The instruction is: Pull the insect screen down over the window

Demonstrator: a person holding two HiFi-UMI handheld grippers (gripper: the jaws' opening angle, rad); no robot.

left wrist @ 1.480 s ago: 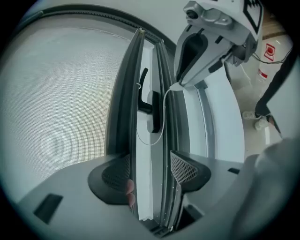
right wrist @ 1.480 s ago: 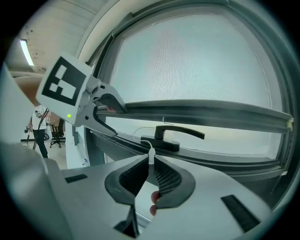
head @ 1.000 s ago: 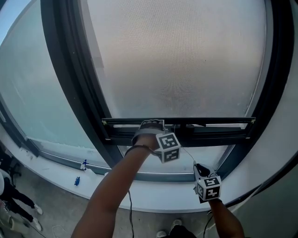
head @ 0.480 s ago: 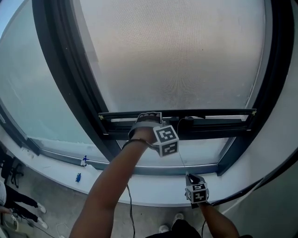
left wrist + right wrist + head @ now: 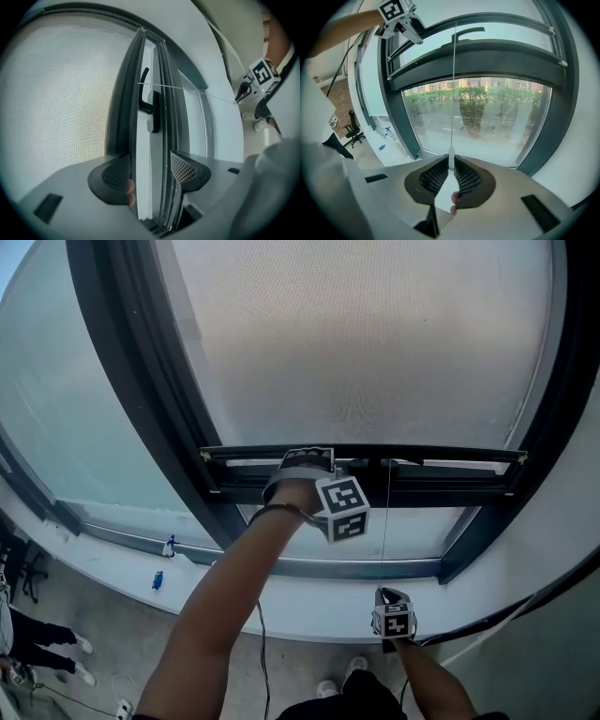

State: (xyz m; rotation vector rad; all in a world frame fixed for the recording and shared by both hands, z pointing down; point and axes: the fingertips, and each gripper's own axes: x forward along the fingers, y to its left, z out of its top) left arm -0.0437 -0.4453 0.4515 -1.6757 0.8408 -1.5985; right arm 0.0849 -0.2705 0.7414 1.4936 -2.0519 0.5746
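although the window (image 5: 141,381) is tall, the insect screen (image 5: 356,334) already covers most of its glass, its mesh hanging from out of sight at the top down to the dark bottom bar (image 5: 450,463), which sits level across the frame. below that bar a low strip of bare glass (image 5: 412,535) is uncovered, and under it runs the pale sill (image 5: 300,620). judged from this, the greater part of the pull looks done; what is left is the short last stretch, bringing the bar down to the lower frame rail and seating it there. the left gripper (image 5: 305,463) is up at the bar, near its middle, and in the left gripper view its fingers (image 5: 187,168) stand one on each side of the bar with the pads closed against it. the right gripper (image 5: 391,594) hangs lower, in front of the sill, with its fingers (image 5: 466,178) nearly together, pinching the pull cord (image 5: 387,521) by its small white end piece (image 5: 451,154). the cord runs straight and taut from the bar down to that pinch.
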